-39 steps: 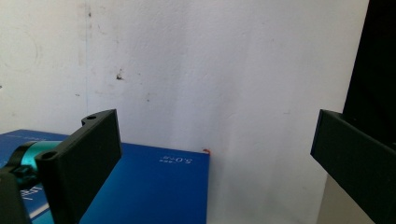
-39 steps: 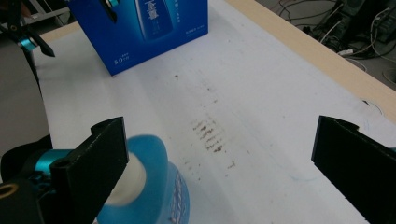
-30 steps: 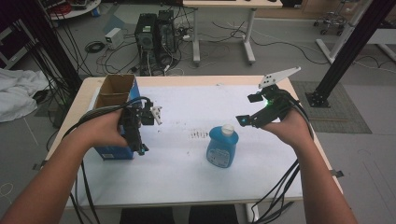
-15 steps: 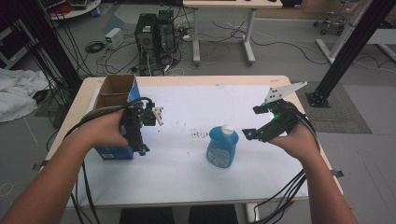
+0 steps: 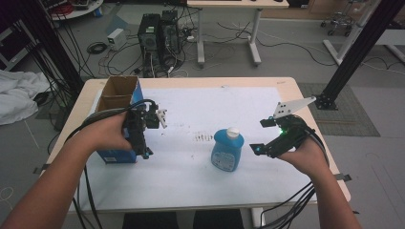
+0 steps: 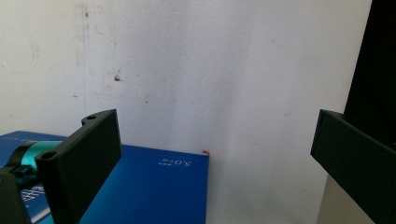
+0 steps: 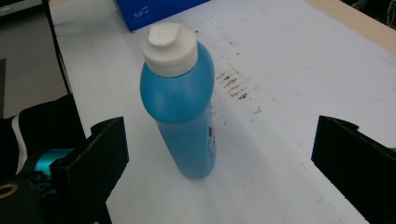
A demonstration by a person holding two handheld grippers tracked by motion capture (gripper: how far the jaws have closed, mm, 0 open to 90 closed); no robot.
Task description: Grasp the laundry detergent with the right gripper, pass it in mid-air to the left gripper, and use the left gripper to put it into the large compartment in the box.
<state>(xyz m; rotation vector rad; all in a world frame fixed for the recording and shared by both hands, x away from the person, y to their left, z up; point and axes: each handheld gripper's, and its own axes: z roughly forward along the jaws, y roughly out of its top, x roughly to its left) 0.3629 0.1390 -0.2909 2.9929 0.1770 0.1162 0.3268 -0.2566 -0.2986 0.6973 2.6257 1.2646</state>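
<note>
A blue bottle (image 5: 227,151) with a white flip cap stands upright on the white table cover, right of centre. My right gripper (image 5: 261,135) hovers just right of it, open wide. In the right gripper view the bottle (image 7: 183,107) stands ahead between the two spread jaws, touching neither. At the table's left stands a blue box (image 5: 116,98) with open cardboard flaps on top. My left gripper (image 5: 143,138) is held against its right side, pointing down. The left gripper view has the box's blue corner (image 6: 154,186) under open jaws with nothing between them.
Dark smudges (image 5: 204,137) mark the cover left of the bottle. Cables trail from both grippers over the near table edge. Beyond the table are computer towers (image 5: 157,33), a desk, a black frame post (image 5: 353,52) at right and white cloth (image 5: 16,95) at left.
My right gripper has come down and nearer, level with the bottle's right side, still open. The left gripper and the box have stayed in place.
</note>
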